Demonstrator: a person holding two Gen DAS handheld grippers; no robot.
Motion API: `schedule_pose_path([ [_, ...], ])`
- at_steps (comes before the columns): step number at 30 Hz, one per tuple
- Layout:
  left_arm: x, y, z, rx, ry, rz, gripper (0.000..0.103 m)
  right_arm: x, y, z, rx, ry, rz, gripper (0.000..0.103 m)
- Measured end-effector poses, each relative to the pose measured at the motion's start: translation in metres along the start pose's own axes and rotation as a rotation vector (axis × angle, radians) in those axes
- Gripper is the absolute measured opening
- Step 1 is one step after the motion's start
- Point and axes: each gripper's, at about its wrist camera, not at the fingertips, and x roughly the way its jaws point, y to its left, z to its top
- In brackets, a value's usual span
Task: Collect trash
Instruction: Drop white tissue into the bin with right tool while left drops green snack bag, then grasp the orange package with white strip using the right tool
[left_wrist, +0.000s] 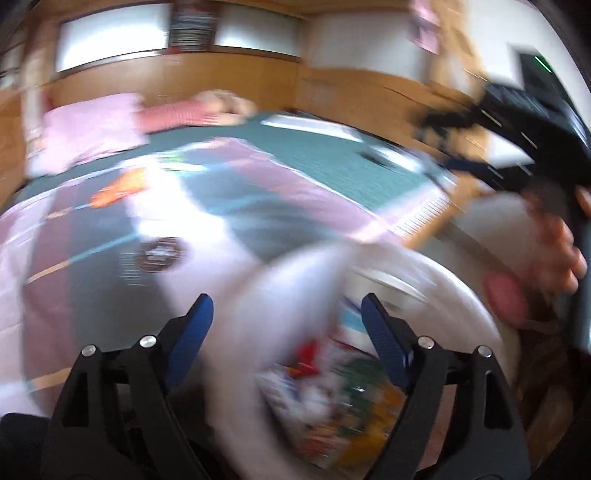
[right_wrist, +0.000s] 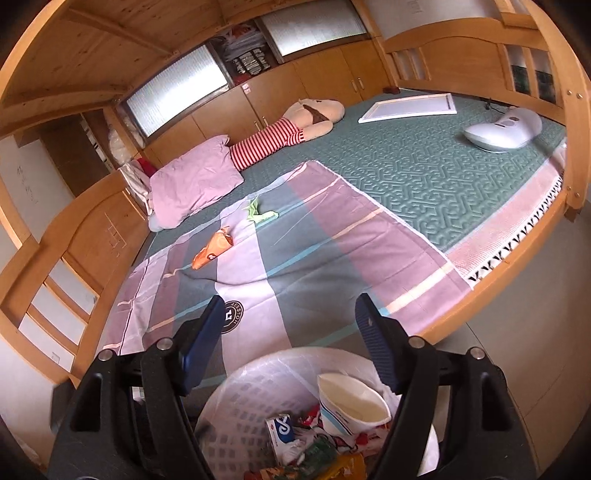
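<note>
A: Look down into the white bin (right_wrist: 236, 402) at the foot of the bed (right_wrist: 424, 173). It has a clear liner, and there's a paper cup (right_wrist: 351, 406) tipped on its side in there, mouth facing up toward us.

B: And below the cup a small white-and-blue carton (right_wrist: 280, 430), some red, green and yellow wrappers (right_wrist: 332, 456) heaped at the bottom.

A: The right gripper (right_wrist: 290, 332) hangs right over the bin's rim, blue fingers (right_wrist: 376, 347) spread wide, nothing between them.

B: Same for the left gripper (left_wrist: 286, 325) — fingers apart, empty, pointed at the bin (left_wrist: 424, 280) from the other side. That view is badly smeared, though; I can only make out colourful rubbish (left_wrist: 332, 398) inside.

A: You can see the person's right hand (left_wrist: 557, 240) in that blur, wrapped round the black handle of the other tool, up beside the bin.

B: Out on the bed, on the pink-and-grey striped sheet (right_wrist: 314, 251), an orange snack packet (right_wrist: 212, 247) lies flat, well clear of both grippers.

A: Just past it, a crumpled green wrapper (right_wrist: 260, 214), nearer the pink pillow (right_wrist: 195, 181).

B: Further back, a plush toy (right_wrist: 291, 129) in a red striped shirt lies along the cupboards, a white frame (right_wrist: 406, 107) flat on the green mattress, and a white handheld appliance (right_wrist: 502, 129) near the far rail.
</note>
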Motion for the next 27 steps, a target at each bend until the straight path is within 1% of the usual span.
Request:
schedule_pose_path([
  [1, 0.003, 0.020, 0.006, -0.049, -0.005, 0.069, 0.084, 0.005, 0.004, 0.003, -0.012, 0.007, 0.002, 0.073],
  [3, 0.009, 0.050, 0.015, -0.113, 0.004, 0.146, 0.084, 0.024, 0.020, 0.012, -0.053, 0.035, 0.001, 0.074],
  [4, 0.013, 0.065, 0.020, -0.143, 0.009, 0.173, 0.085, 0.032, 0.027, 0.015, -0.070, 0.049, 0.003, 0.074],
  [6, 0.022, 0.100, 0.030, -0.211, 0.009, 0.246, 0.086, 0.054, 0.046, 0.023, -0.118, 0.076, 0.019, 0.076],
  [7, 0.027, 0.119, 0.036, -0.249, 0.013, 0.304, 0.087, 0.066, 0.057, 0.027, -0.145, 0.084, 0.027, 0.078],
  [9, 0.034, 0.147, 0.041, -0.303, 0.022, 0.382, 0.089, 0.095, 0.081, 0.033, -0.203, 0.097, 0.037, 0.080],
  [10, 0.039, 0.165, 0.046, -0.347, 0.028, 0.437, 0.090, 0.107, 0.089, 0.036, -0.222, 0.104, 0.041, 0.081],
  [11, 0.042, 0.178, 0.048, -0.378, 0.036, 0.470, 0.090, 0.124, 0.099, 0.038, -0.240, 0.119, 0.049, 0.081],
  [13, 0.049, 0.211, 0.054, -0.467, 0.053, 0.539, 0.091, 0.158, 0.116, 0.044, -0.239, 0.161, 0.077, 0.081],
  [16, 0.047, 0.240, 0.052, -0.559, 0.056, 0.587, 0.093, 0.219, 0.139, 0.049, -0.186, 0.245, 0.135, 0.081],
  [18, 0.048, 0.253, 0.038, -0.637, 0.090, 0.639, 0.093, 0.261, 0.156, 0.052, -0.159, 0.280, 0.133, 0.083],
  [19, 0.048, 0.258, 0.030, -0.688, 0.104, 0.645, 0.093, 0.281, 0.163, 0.053, -0.146, 0.292, 0.128, 0.086],
  [21, 0.047, 0.261, 0.020, -0.752, 0.107, 0.624, 0.093, 0.331, 0.176, 0.058, -0.110, 0.324, 0.107, 0.087],
  [24, 0.048, 0.266, 0.016, -0.806, 0.102, 0.612, 0.093, 0.390, 0.189, 0.066, -0.046, 0.346, 0.091, 0.087],
  [25, 0.047, 0.268, 0.015, -0.830, 0.090, 0.612, 0.094, 0.410, 0.192, 0.068, -0.016, 0.356, 0.084, 0.088],
  [27, 0.047, 0.269, 0.013, -0.872, 0.072, 0.599, 0.095, 0.447, 0.191, 0.072, 0.082, 0.379, 0.052, 0.088],
])
